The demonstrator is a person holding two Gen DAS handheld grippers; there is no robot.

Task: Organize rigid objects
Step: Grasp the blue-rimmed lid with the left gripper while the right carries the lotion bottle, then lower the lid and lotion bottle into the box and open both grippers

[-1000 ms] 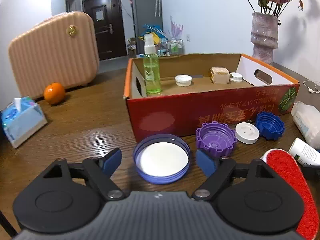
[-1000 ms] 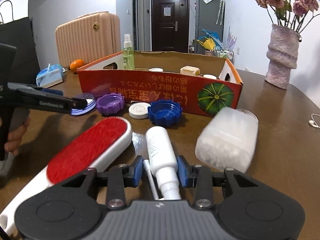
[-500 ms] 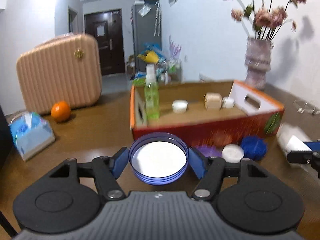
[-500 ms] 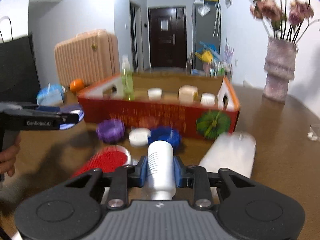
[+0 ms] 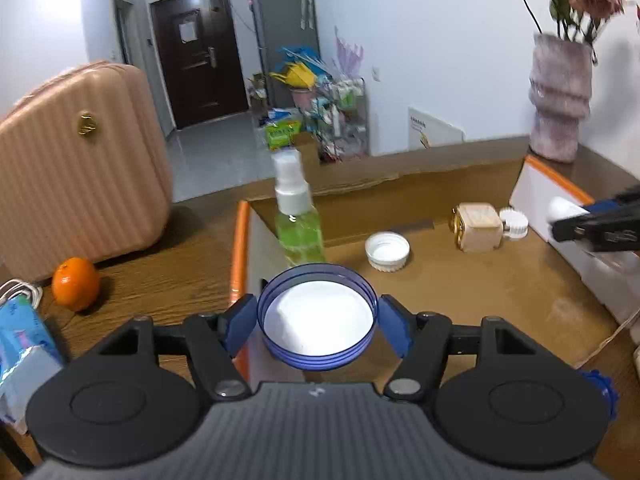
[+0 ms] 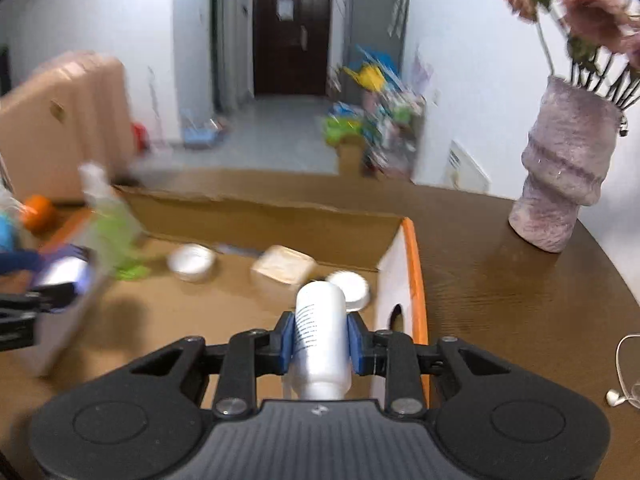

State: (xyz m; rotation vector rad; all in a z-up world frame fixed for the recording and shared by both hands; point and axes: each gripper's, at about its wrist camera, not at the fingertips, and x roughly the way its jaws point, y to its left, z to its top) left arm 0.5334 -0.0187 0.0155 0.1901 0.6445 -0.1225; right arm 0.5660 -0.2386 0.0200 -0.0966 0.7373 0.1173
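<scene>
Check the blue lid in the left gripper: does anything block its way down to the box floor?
Nothing visible does. The blue lid hangs over bare cardboard in the box; the green spray bottle and white cap stand farther back.

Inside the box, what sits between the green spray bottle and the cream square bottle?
In the left wrist view, a white cap lies open side up on the box floor between the green spray bottle and the cream square bottle.

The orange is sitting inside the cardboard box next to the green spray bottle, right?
Not quite. The orange sits outside the cardboard box, on the wooden table by the pink suitcase. The green spray bottle is the one inside the box. The left wrist view shows it.
</scene>
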